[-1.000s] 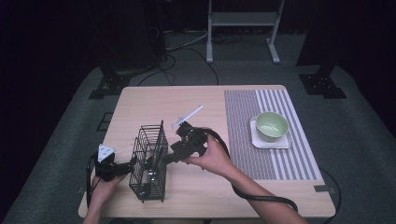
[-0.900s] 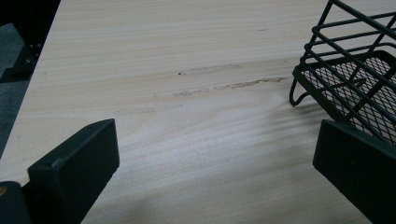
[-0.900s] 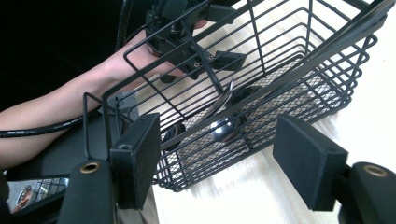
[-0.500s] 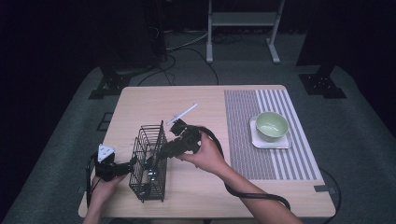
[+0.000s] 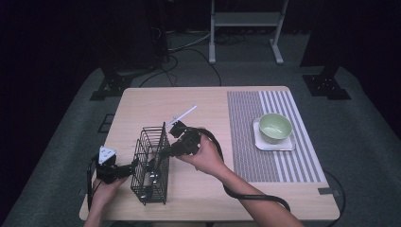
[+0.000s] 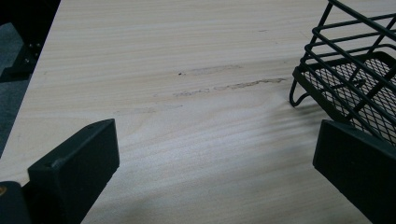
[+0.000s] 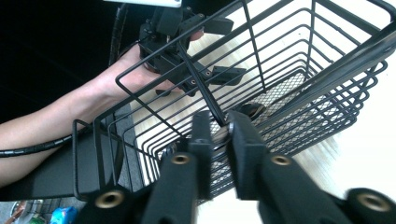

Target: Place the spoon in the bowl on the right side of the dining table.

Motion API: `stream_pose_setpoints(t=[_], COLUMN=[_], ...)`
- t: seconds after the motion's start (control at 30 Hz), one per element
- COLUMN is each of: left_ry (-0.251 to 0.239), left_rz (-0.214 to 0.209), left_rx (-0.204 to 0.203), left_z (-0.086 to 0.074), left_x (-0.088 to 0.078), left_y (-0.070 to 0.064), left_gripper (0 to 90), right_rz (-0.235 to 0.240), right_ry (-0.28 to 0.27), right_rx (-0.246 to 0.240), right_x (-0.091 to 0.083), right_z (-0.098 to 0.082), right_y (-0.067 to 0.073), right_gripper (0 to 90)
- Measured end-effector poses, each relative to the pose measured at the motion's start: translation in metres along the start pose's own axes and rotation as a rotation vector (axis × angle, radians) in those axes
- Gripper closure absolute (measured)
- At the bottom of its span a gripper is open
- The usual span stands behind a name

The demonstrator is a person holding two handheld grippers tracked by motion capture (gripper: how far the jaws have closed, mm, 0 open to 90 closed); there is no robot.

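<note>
A black wire basket [image 5: 150, 191] stands on the wooden table [image 5: 198, 101] near its front left. My right gripper [image 5: 160, 152] reaches over the basket's top rim from the right. Its jaws have just been closing, and in the right gripper view this gripper [image 7: 219, 125] pinches a thin black utensil handle [image 7: 201, 84] that stands inside the basket [image 7: 299, 70]. My left gripper [image 5: 132, 166] rests low at the basket's left side, open. In the left gripper view this gripper [image 6: 215, 140] has bare table between its jaws, and its right jaw sits by the basket's foot [image 6: 299, 95].
A white utensil [image 5: 182, 115] lies on the table just behind the basket. A pale green bowl [image 5: 275, 127] sits on a white square coaster on the striped mat [image 5: 246, 142] at the right. Black stands and cables are on the floor beyond the table.
The right gripper's tips have dipped left into the basket's top and its jaws have closed from wide to narrow on the black handle. The left gripper has stayed put.
</note>
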State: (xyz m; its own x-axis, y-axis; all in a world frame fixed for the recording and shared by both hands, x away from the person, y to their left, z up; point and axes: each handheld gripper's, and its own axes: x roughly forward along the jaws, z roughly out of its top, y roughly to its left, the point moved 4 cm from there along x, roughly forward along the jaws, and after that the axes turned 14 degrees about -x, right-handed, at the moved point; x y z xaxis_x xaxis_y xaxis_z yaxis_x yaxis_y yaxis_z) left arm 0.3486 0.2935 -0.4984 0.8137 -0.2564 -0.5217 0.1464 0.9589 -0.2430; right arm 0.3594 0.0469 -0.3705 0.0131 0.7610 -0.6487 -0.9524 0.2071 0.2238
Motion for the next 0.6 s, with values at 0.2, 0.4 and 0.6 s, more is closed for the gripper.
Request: stream_pose_setpoints(t=[0.2,0.4,0.6], left_ry=[0.001,0.000,0.001], left_rz=[0.002,0.003,0.004], left_rx=[0.002,0.002,0.002], left_z=[0.000,0.000,0.000], left_x=[0.000,0.000,0.000], left_y=[0.000,0.000,0.000], left_gripper=[0.0,0.0,0.0], right_rz=[0.029,0.031,0.018], right_ry=[-0.030,-0.036,-0.041], right_rx=[0.024,0.028,0.018], right_x=[-0.005,-0.011,-0.018], right_z=[0.000,0.000,0.003], right_y=[-0.001,0.002,0.007], right_gripper=[88.0,88.5,88.5])
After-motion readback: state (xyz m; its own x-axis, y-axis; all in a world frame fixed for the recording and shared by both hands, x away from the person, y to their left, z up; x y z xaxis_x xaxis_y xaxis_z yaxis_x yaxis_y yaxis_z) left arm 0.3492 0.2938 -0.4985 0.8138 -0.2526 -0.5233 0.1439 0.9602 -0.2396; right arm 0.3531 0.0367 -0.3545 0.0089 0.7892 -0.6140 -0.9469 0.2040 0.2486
